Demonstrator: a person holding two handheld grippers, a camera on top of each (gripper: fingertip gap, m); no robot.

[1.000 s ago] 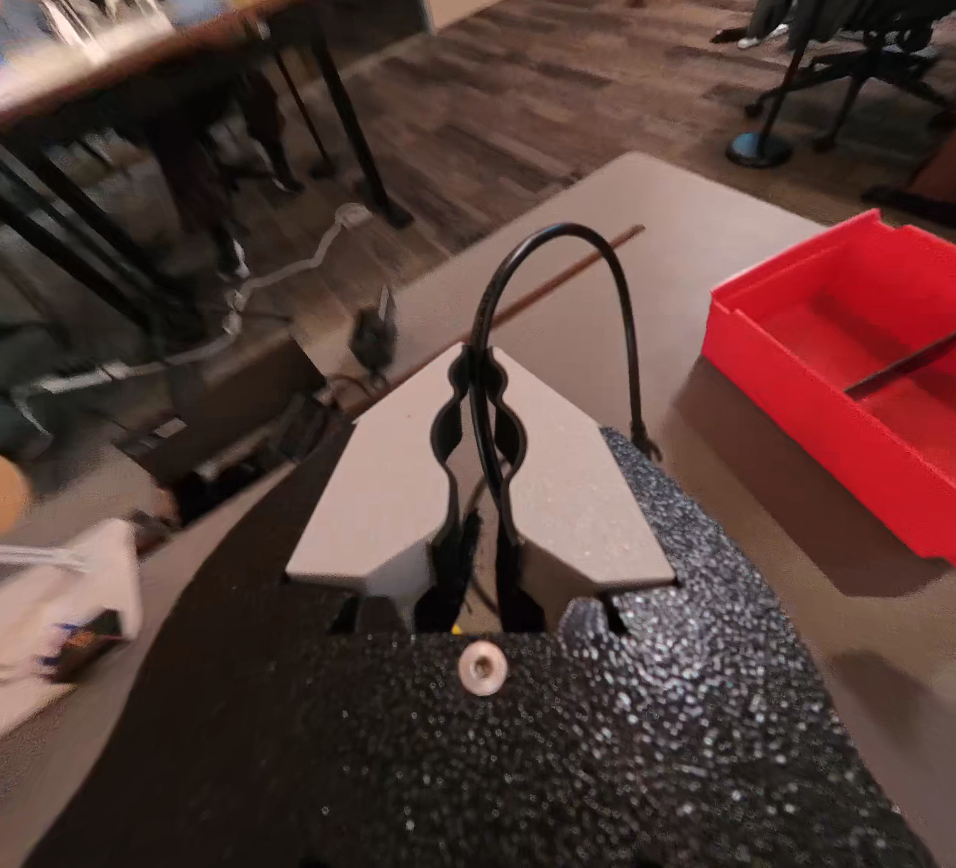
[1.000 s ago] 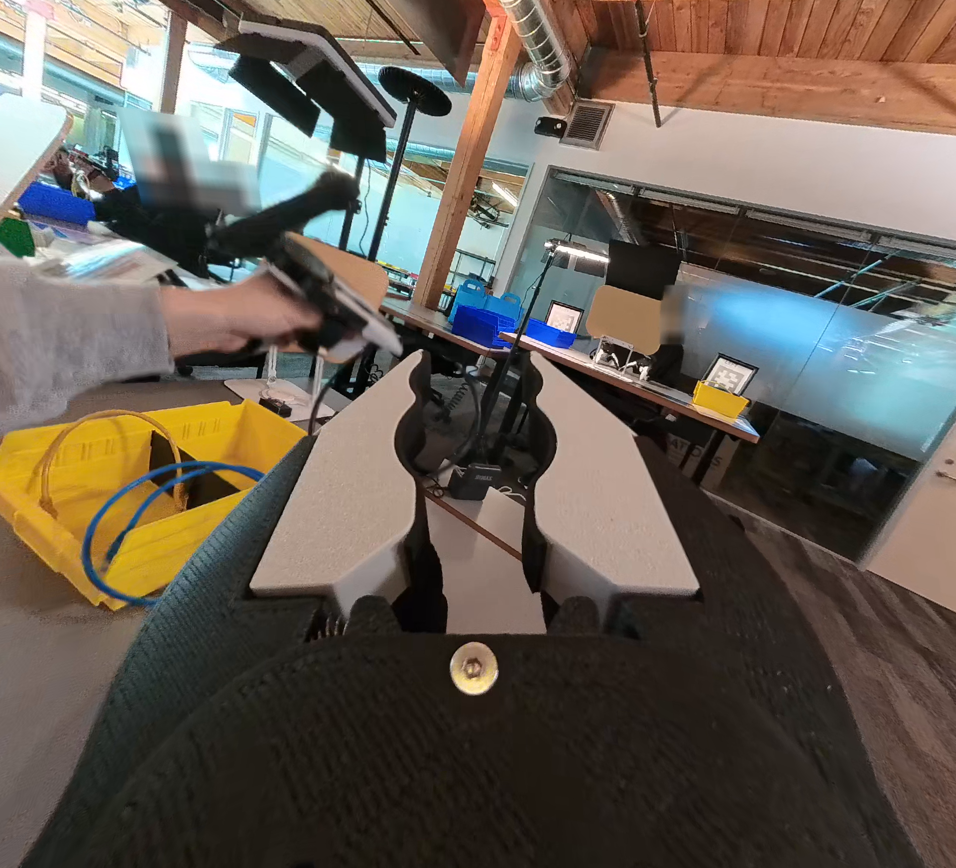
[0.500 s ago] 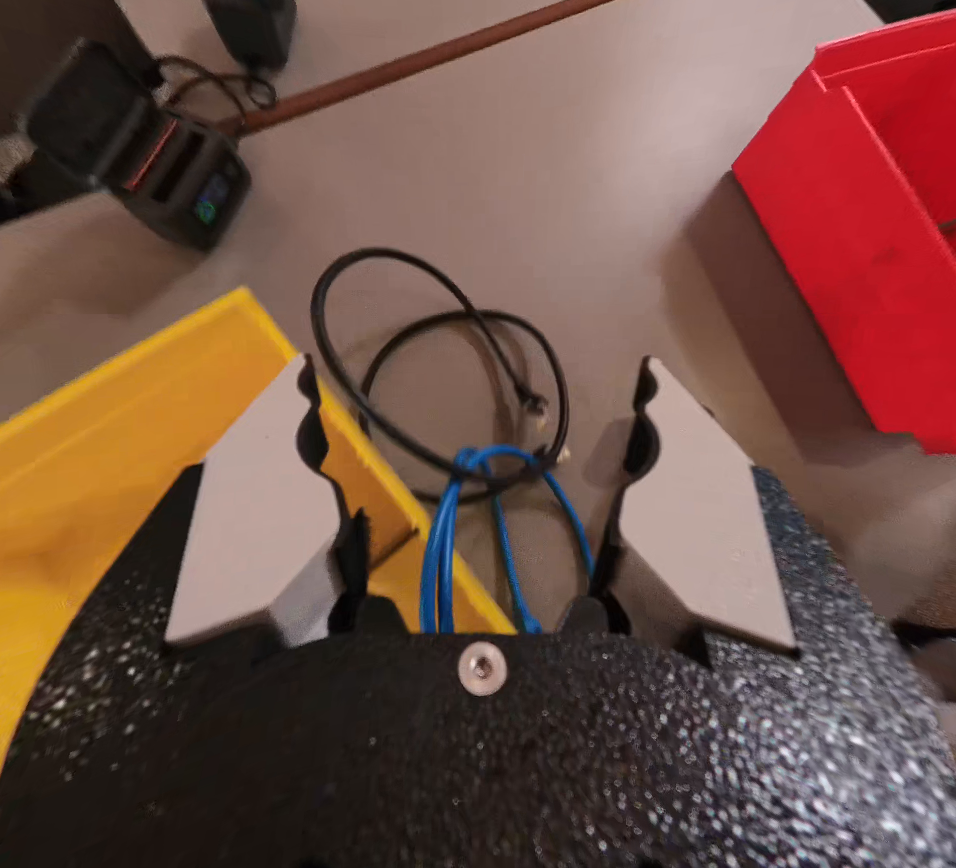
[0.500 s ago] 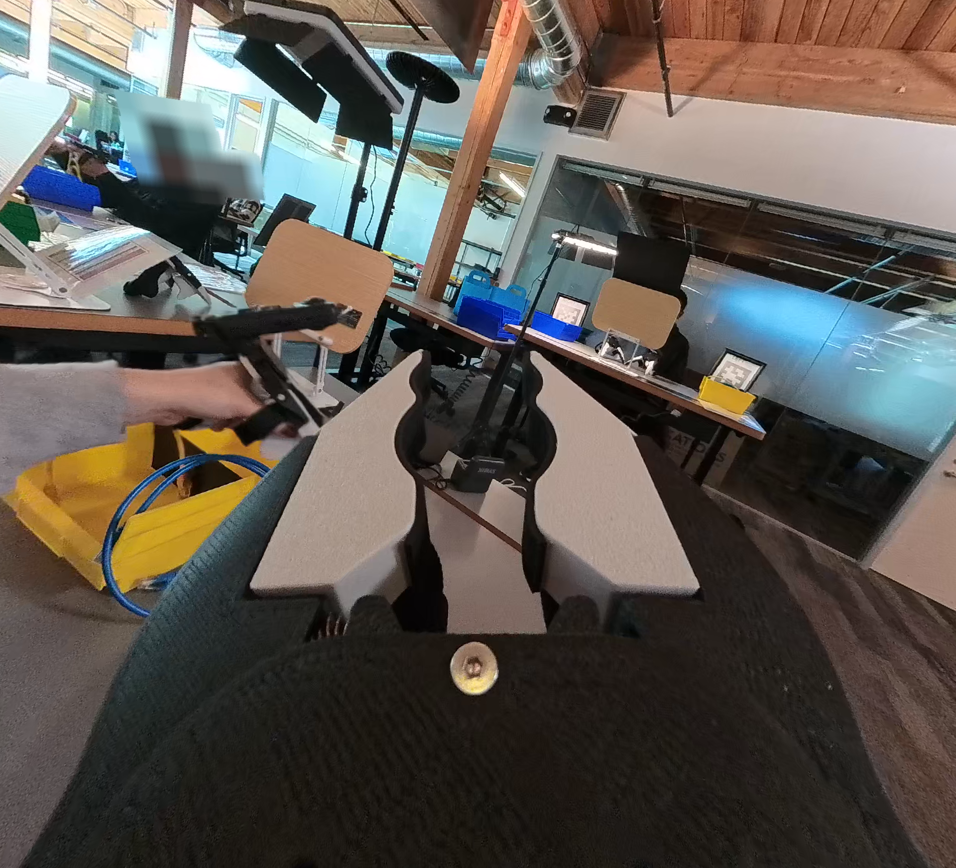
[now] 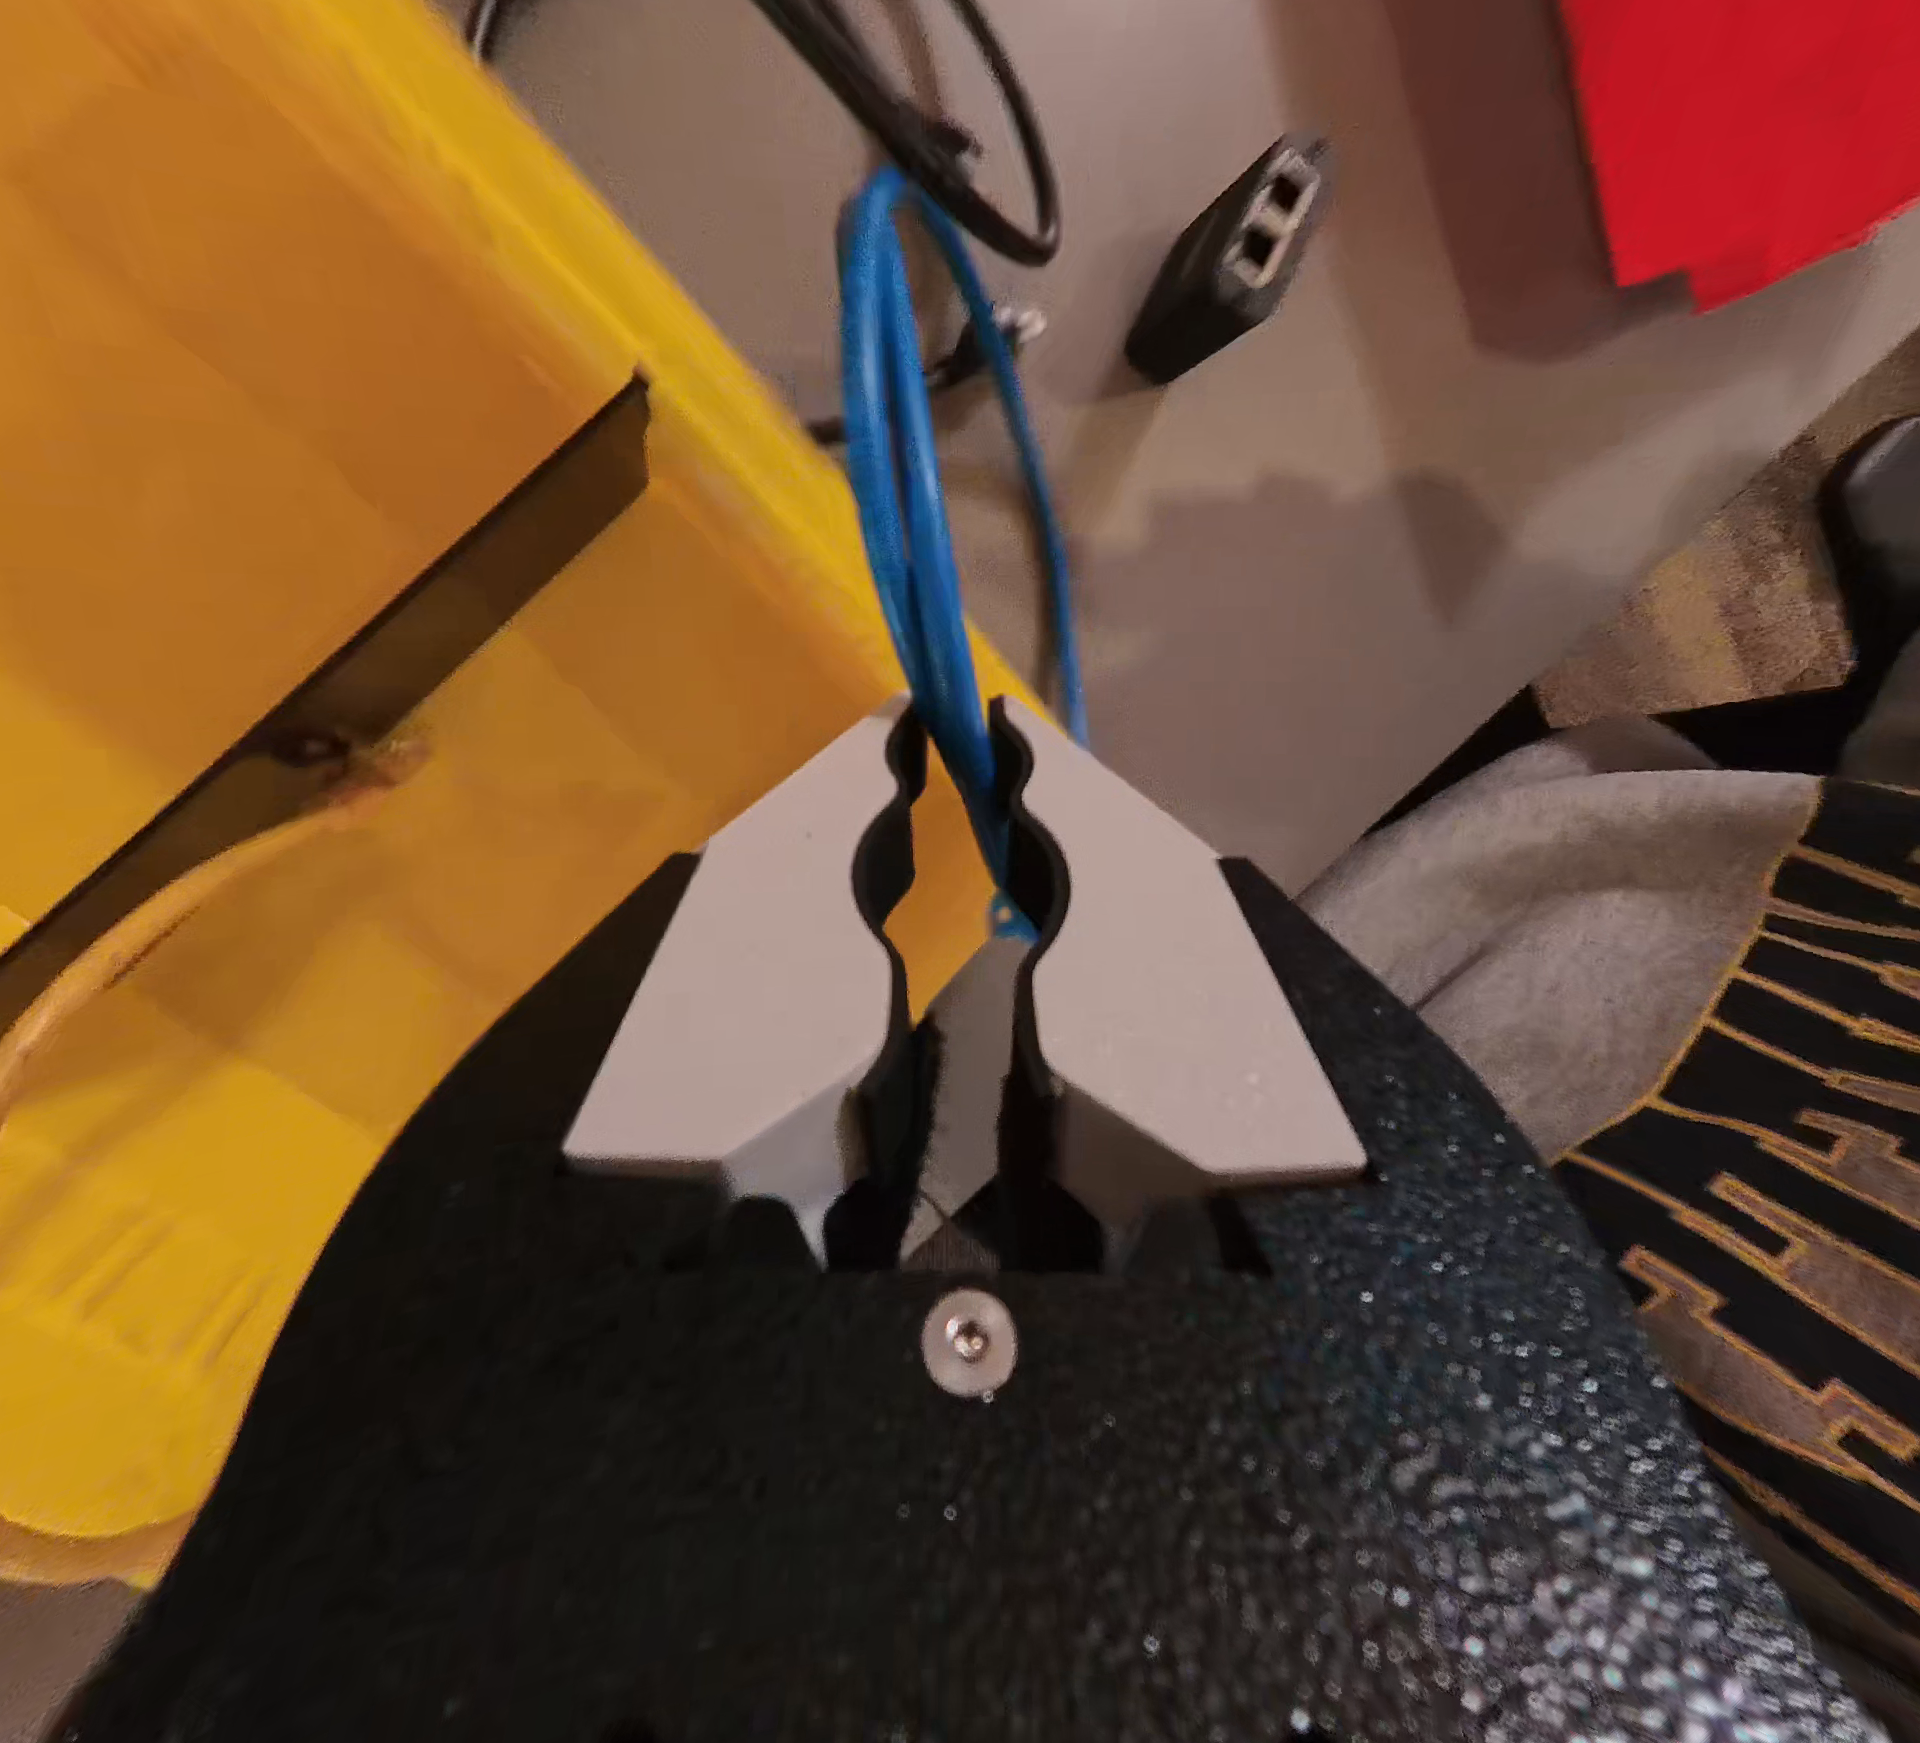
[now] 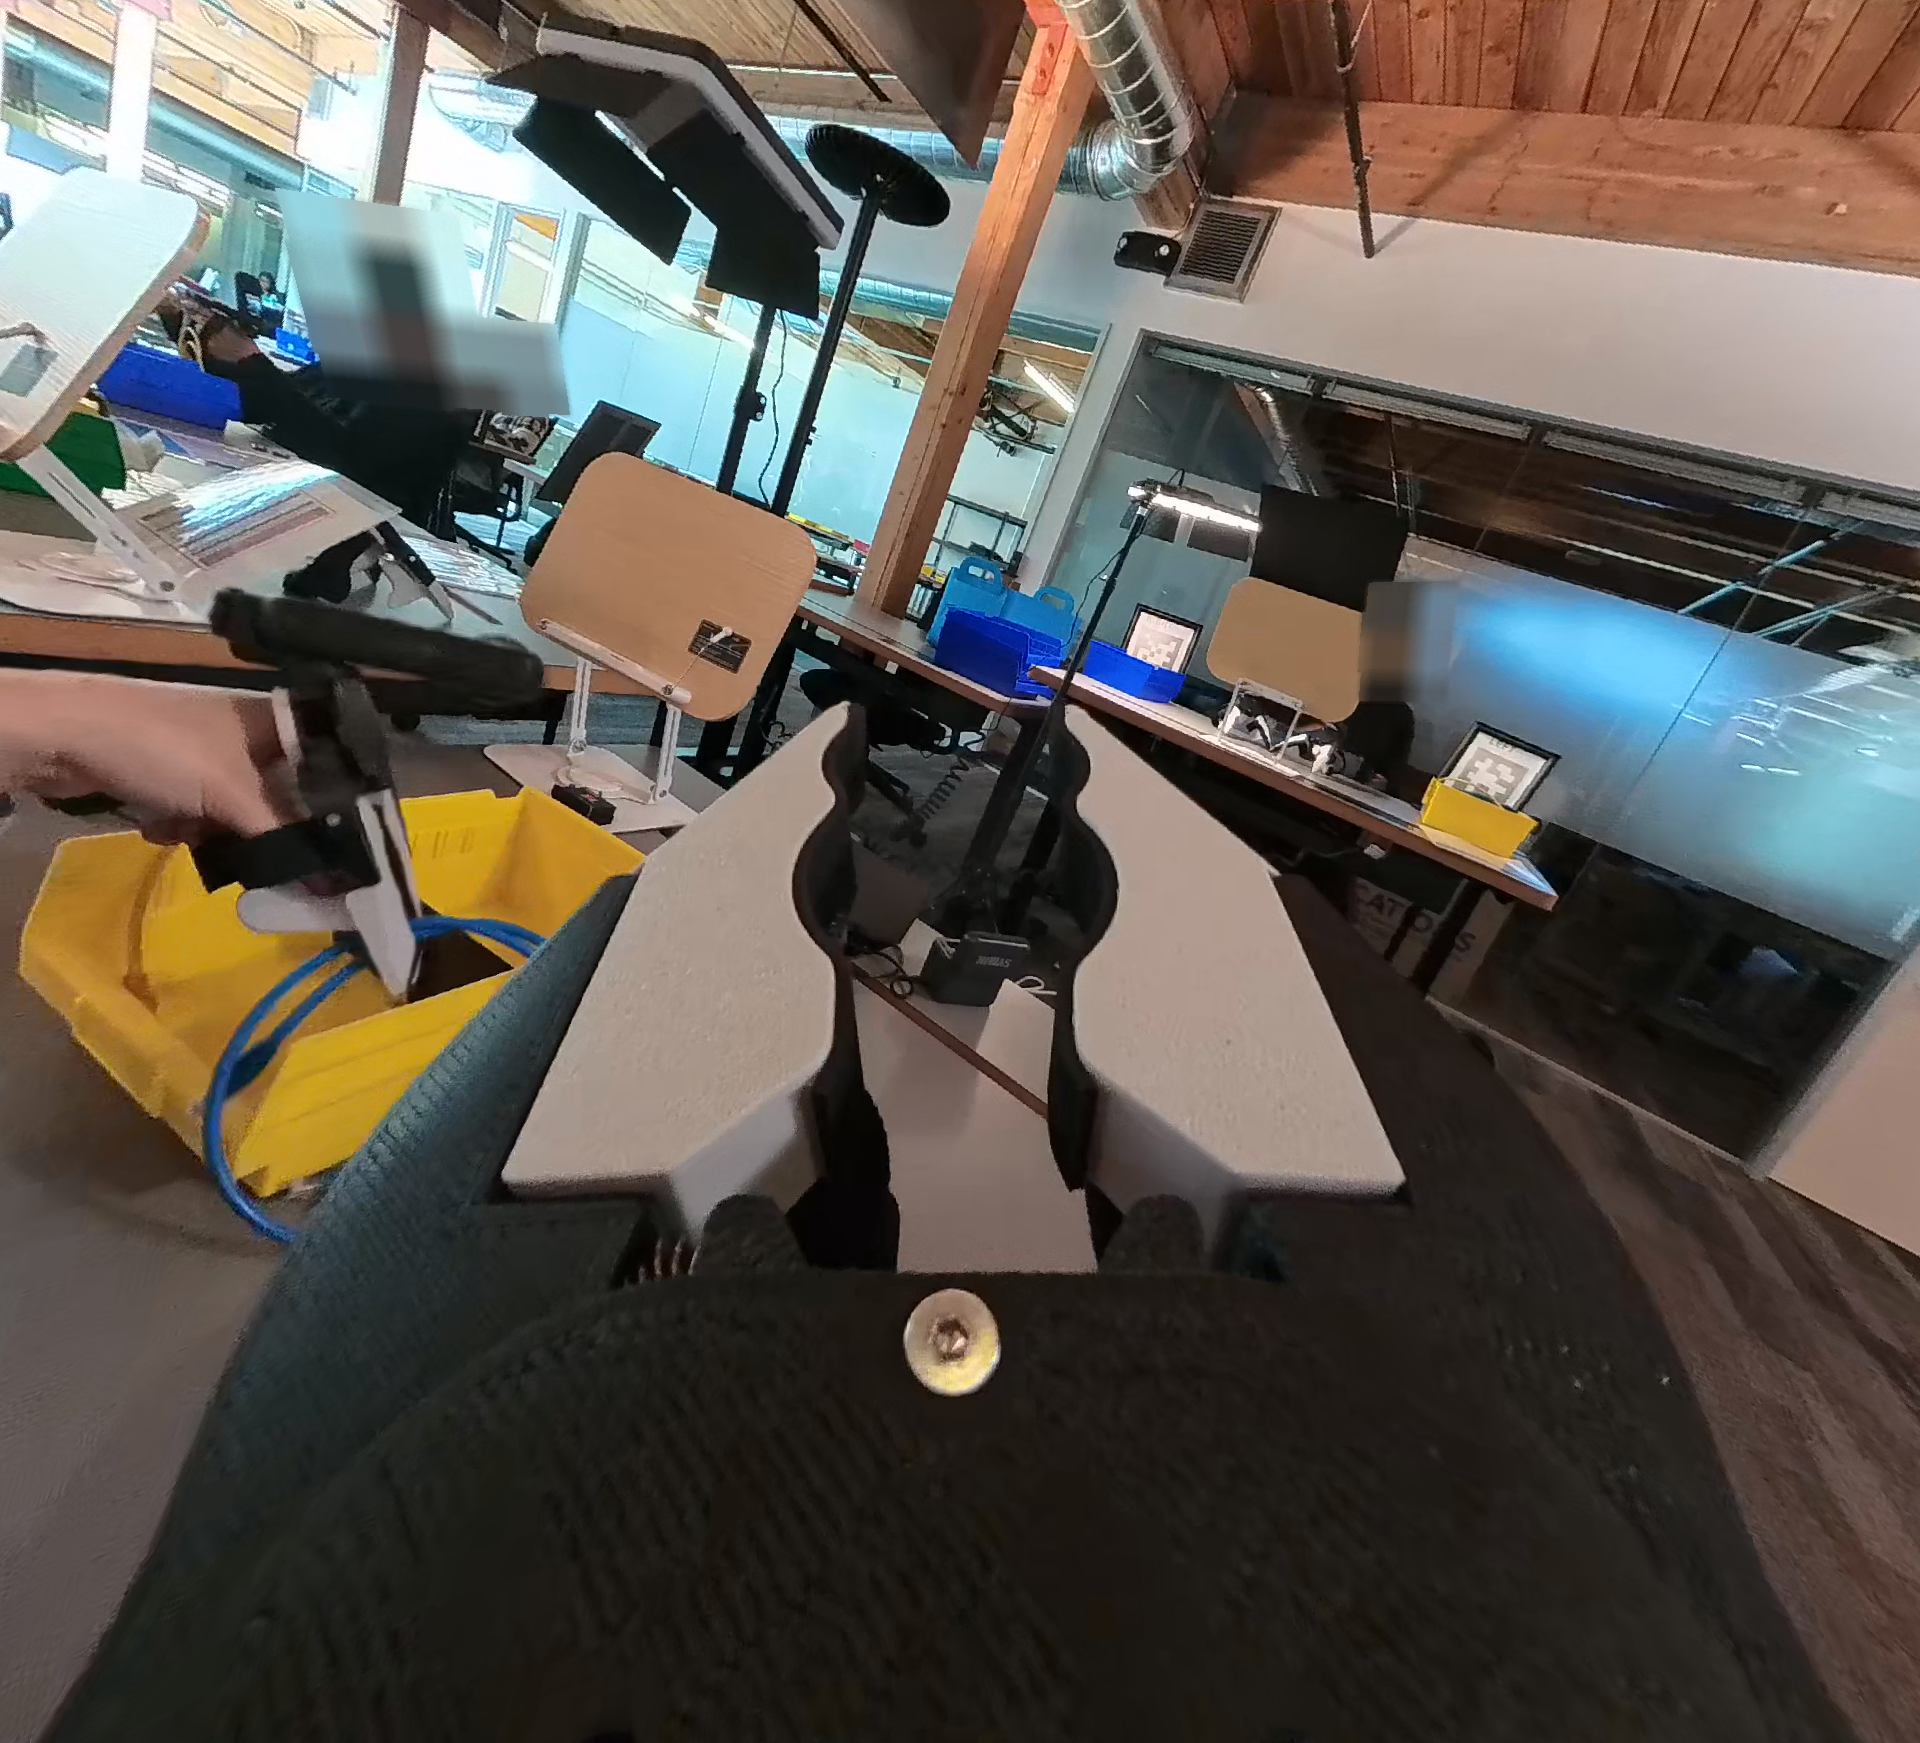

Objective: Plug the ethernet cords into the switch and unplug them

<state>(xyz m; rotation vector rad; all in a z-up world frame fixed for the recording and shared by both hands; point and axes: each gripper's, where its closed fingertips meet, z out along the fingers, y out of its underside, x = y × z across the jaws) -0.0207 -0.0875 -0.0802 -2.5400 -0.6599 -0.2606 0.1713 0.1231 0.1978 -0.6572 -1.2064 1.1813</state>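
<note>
Evenly lit indoors, with window glare upper left, wide-angle bending at edges, and motion blur throughout.

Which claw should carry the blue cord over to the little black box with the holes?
The left claw. It looks closed on the blue cord beside the yellow bin, and the black switch lies on the table just past it. The right claw is open, holds nothing and points out at the room.

The left gripper points steeply down over the yellow bin, its jaws nearly closed, seemingly pinching the blue cable. The right gripper is held level beside the bin, jaws parted with nothing between them.
</note>
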